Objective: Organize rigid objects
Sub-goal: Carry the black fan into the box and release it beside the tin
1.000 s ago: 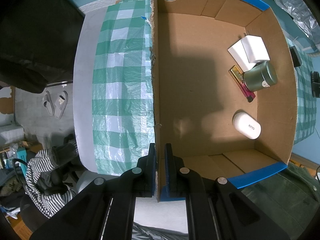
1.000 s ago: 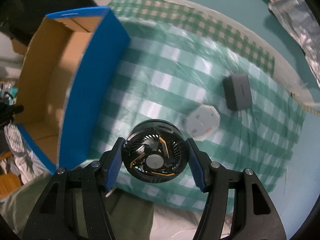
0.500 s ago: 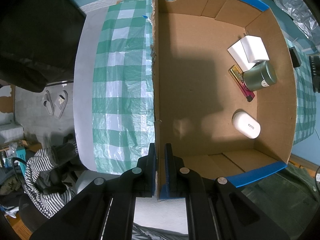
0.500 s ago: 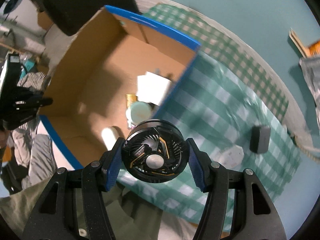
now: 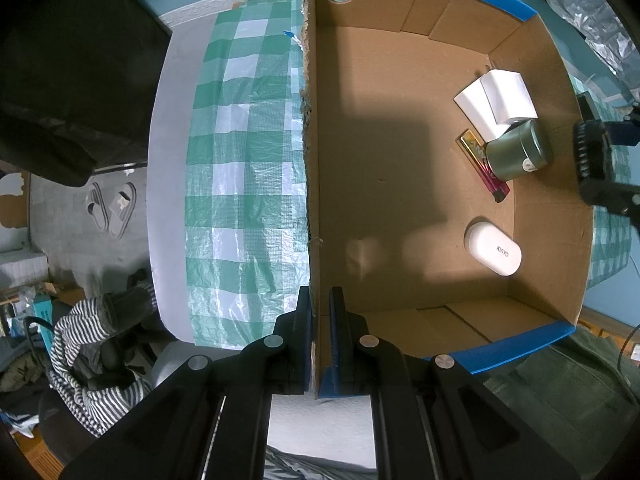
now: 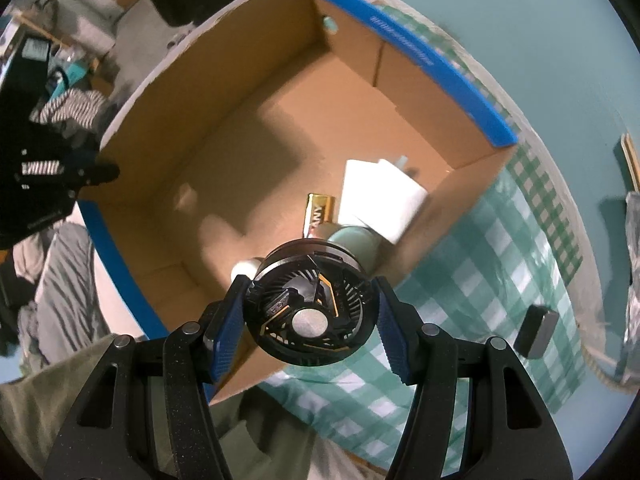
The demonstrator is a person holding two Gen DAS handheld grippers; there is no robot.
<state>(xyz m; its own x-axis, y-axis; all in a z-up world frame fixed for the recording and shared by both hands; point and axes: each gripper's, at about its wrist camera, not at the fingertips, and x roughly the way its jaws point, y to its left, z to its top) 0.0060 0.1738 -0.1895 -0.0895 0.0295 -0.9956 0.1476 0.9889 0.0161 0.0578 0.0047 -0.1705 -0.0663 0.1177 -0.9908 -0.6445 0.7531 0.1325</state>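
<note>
Several items had already been placed in the cardboard box [image 5: 400, 168]: two white boxes [image 5: 496, 100], a green tin [image 5: 520, 152], a gold-and-pink pack [image 5: 482, 166] and a white case [image 5: 493, 248]. The left tongs [image 5: 320, 308] were closed on the box's left wall, while the right tongs [image 6: 310, 312] were clamped on a round black fan [image 6: 312, 304] held above the box's near-right rim. Only a dark grey block [image 6: 536, 332] could be seen left on the checked counter [image 6: 500, 248], so the task was judged mostly done.

Box contents: two white blocks [image 5: 496, 98], green round tin [image 5: 518, 151], white oval case [image 5: 493, 248], along one wall of brown cardboard box [image 5: 384, 160].
Beneath tin: gold flat pack [image 5: 474, 150], apparently.
Outside: dark grey block [image 6: 536, 332] on green checked tablecloth [image 5: 244, 184].
</note>
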